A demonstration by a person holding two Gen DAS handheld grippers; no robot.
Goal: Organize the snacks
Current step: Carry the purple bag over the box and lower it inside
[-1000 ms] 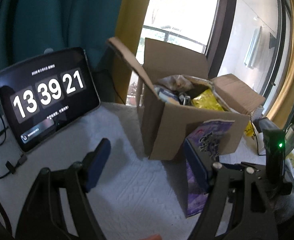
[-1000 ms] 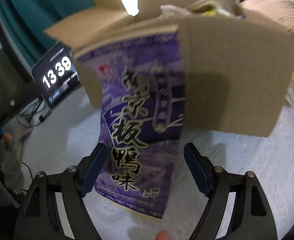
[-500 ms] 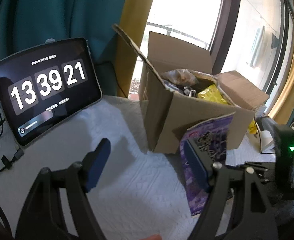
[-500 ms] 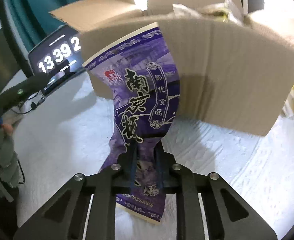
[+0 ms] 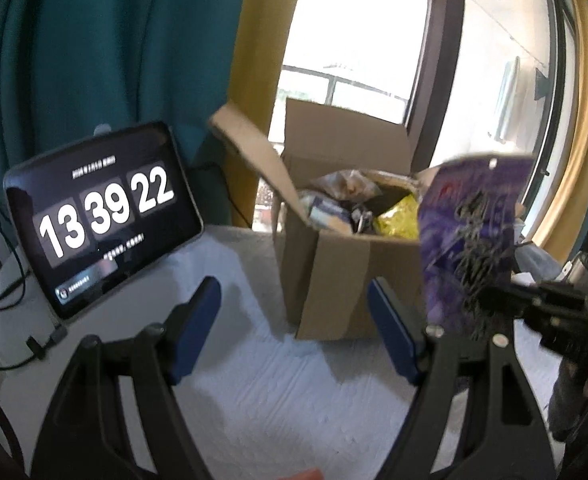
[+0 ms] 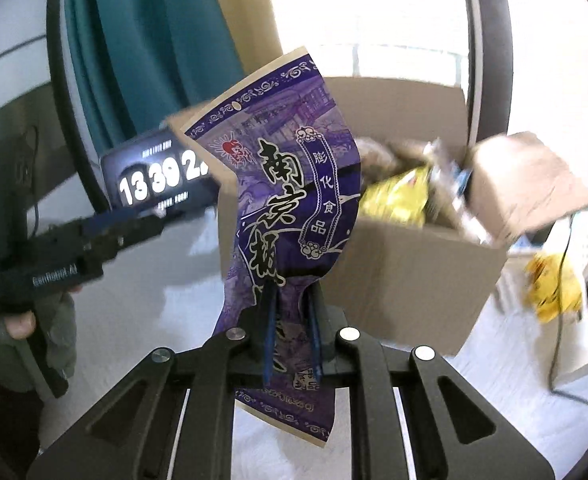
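left gripper (image 5: 294, 324): spread, nothing between your pads, white table cover ahead.
right gripper (image 6: 290, 328): was wide a second ago; now pinches the purple snack bag (image 6: 286, 184), lifted clear.
box (image 6: 413, 272): just beyond the bag, already stuffed; you're ready to drop it in.
hidden: box's free space, blurred contents.

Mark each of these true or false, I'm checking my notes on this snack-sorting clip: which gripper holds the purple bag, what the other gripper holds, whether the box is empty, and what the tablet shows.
1. The right gripper is shut on the purple snack bag. True.
2. The left gripper holds a yellow packet. False: its jaws are open and empty.
3. The cardboard box is empty. False: it already holds snack packets.
4. The tablet shows a clock. True.
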